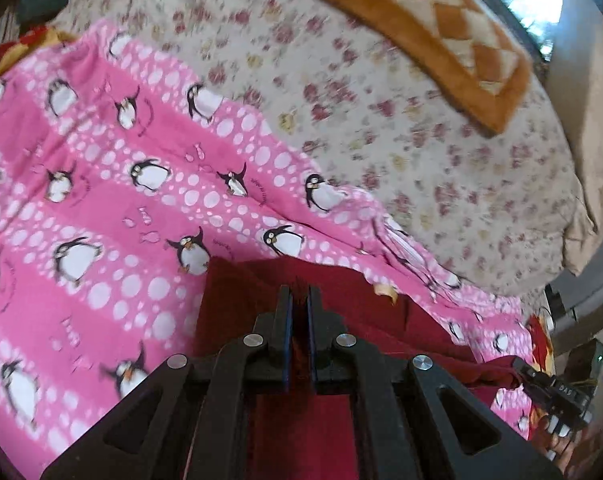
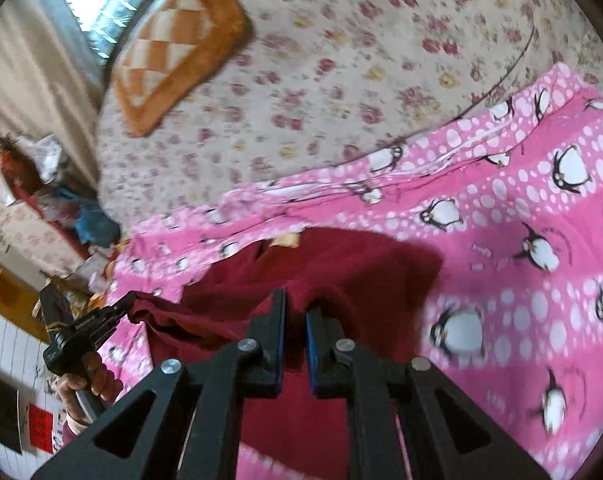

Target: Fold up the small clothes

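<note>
hanging between both tools, the small dark red fleece garment (image 2: pixel 341 272) sags over a pink penguin-print blanket (image 2: pixel 521 220) on a bed with a cream floral sheet (image 2: pixel 321 80). the left gripper (image 1: pixel 300 300) is clenched on one edge of it, the right gripper (image 2: pixel 295 312) pinches another edge. an orange-and-cream checked plush cushion (image 2: pixel 181 40) lies near the window. lettering on the tool bodies is too blurred to read.
</note>
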